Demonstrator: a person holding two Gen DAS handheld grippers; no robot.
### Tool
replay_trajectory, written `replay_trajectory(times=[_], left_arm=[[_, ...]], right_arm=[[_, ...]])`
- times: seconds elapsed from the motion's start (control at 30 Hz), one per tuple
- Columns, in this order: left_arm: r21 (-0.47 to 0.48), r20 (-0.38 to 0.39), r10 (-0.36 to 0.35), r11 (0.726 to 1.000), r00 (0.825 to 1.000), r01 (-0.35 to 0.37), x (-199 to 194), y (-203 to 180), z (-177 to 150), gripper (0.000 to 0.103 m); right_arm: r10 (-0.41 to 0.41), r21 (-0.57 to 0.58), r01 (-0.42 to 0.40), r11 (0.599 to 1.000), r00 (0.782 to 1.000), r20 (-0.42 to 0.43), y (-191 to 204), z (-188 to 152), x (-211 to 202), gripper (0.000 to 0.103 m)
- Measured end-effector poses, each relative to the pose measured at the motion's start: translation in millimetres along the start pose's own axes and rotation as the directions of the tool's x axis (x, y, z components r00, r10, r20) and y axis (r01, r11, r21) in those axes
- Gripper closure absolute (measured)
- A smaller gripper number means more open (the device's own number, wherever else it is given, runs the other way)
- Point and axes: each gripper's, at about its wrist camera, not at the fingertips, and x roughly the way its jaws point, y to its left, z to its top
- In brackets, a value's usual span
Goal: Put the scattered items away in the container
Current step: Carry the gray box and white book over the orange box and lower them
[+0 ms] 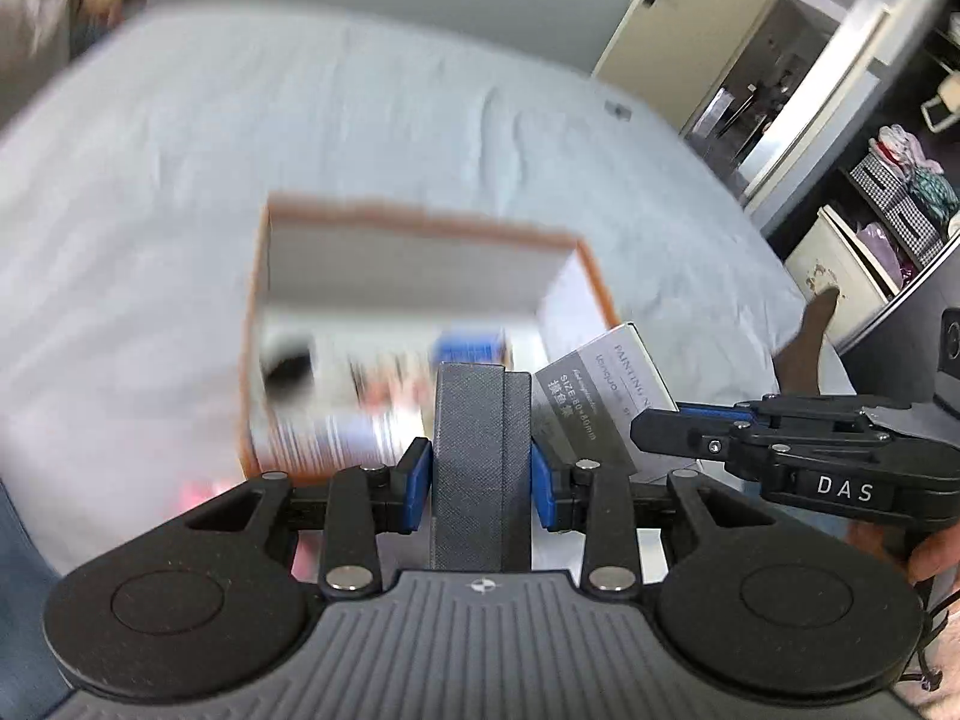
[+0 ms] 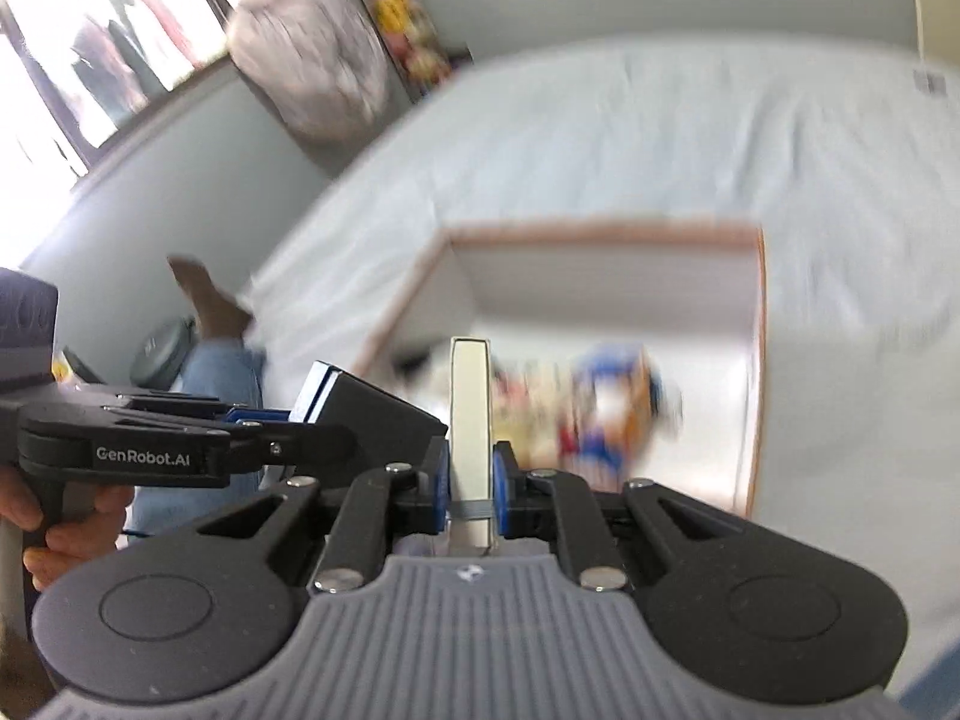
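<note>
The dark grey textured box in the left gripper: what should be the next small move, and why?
Probably carry it forward over the open white container with the orange rim and lower it. The left gripper already clamps the dark grey textured box, and the container lies just ahead on the pale blue bed sheet.

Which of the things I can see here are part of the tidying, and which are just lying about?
Part of the job:
- dark grey box in left gripper
- thin white box in right gripper
- orange-rimmed container

Just there:
- bed sheet
- grey bag
- open door
</note>
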Motion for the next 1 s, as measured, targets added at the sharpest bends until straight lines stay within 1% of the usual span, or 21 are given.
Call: replay_trajectory(times=[0.07,0.17,0.23,0.3,0.37,0.43,0.53,0.63,0.7,0.77,0.8,0.87,0.93,1.0], left_arm=[[0.034,0.038,0.031,0.999,0.999,-0.033,1,0,22,0.064],[0.052,0.049,0.068,0.996,0.996,-0.070,22,9,58,0.064],[0.048,0.043,0.100,0.994,0.994,-0.102,45,17,75,0.064],[0.037,0.022,0.128,0.991,0.992,-0.128,74,28,84,0.064],[0.020,-0.014,0.142,0.990,0.990,-0.142,101,39,86,0.064],[0.032,-0.020,0.180,0.983,0.983,-0.179,122,46,83,0.064],[0.042,-0.041,0.205,0.978,0.978,-0.203,144,57,75,0.064],[0.055,-0.054,0.223,0.974,0.973,-0.220,157,63,67,0.064],[0.073,-0.061,0.274,0.960,0.960,-0.269,165,63,61,0.064],[0.064,-0.089,0.305,0.952,0.948,-0.300,172,65,58,0.064],[0.058,-0.100,0.312,0.950,0.945,-0.308,175,66,58,0.064],[0.068,-0.106,0.314,0.949,0.943,-0.309,175,67,60,0.064],[0.081,-0.129,0.313,0.949,0.941,-0.305,177,68,65,0.064],[0.081,-0.142,0.297,0.954,0.944,-0.288,178,72,69,0.063]], right_arm=[[0.000,-0.016,0.001,1.000,0.998,0.058,5,20,6,0.087],[-0.010,-0.007,0.011,1.000,0.995,0.104,3,46,33,0.087],[-0.025,0.014,0.024,1.000,0.993,0.114,-3,61,60,0.087],[-0.037,0.050,0.032,0.998,0.995,0.095,-11,69,92,0.087],[-0.051,0.077,0.045,0.996,0.997,0.066,-20,70,121,0.087],[-0.059,0.111,0.054,0.992,0.998,0.039,-29,65,147,0.087],[-0.067,0.157,0.063,0.986,0.998,0.020,-42,57,175,0.087],[-0.069,0.196,0.064,0.979,0.997,0.019,-51,52,195,0.087],[-0.073,0.209,0.067,0.976,0.997,0.021,-54,49,205,0.087],[-0.073,0.223,0.068,0.972,0.997,0.014,-57,48,212,0.087],[-0.073,0.232,0.069,0.970,0.997,0.008,-58,49,217,0.087],[-0.067,0.250,0.067,0.966,0.998,-0.009,-62,47,227,0.087],[-0.055,0.275,0.061,0.960,0.998,-0.030,-64,47,235,0.087],[-0.057,0.304,0.072,0.950,0.997,-0.056,-65,48,241,0.087]])
